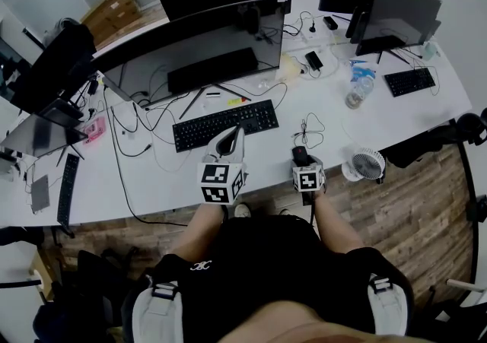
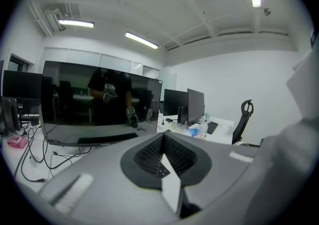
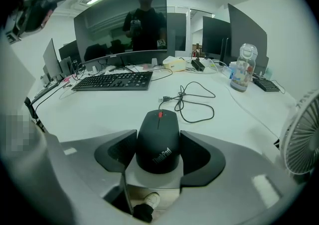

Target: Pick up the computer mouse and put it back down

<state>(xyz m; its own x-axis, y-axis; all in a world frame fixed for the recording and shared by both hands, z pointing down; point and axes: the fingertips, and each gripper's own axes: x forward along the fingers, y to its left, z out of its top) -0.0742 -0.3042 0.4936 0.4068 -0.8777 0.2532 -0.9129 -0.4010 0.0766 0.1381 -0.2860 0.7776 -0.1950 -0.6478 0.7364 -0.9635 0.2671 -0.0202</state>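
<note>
**White office, long surface, plank floor**

A long white surface [image 1: 266, 157] with a curved near edge stands on a wood-plank floor [image 1: 411, 212]. The walls [image 2: 239, 82] and ceiling [image 2: 189, 4] are white, lit by strip lights [image 2: 141, 40]. A black office chair [image 2: 243, 120] stands off one end. Brown boxes [image 1: 114, 11] lie beyond the far edge.

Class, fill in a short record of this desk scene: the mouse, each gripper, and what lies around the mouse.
target: computer mouse, black, resting at the near edge of the white desk
right side: right gripper, jaws against the mouse's two sides
left side: left gripper, jaws together, nothing between them
beyond the mouse: loose black cable; black keyboard further back to the left
to the right: white fan close by; bottle further back
</note>
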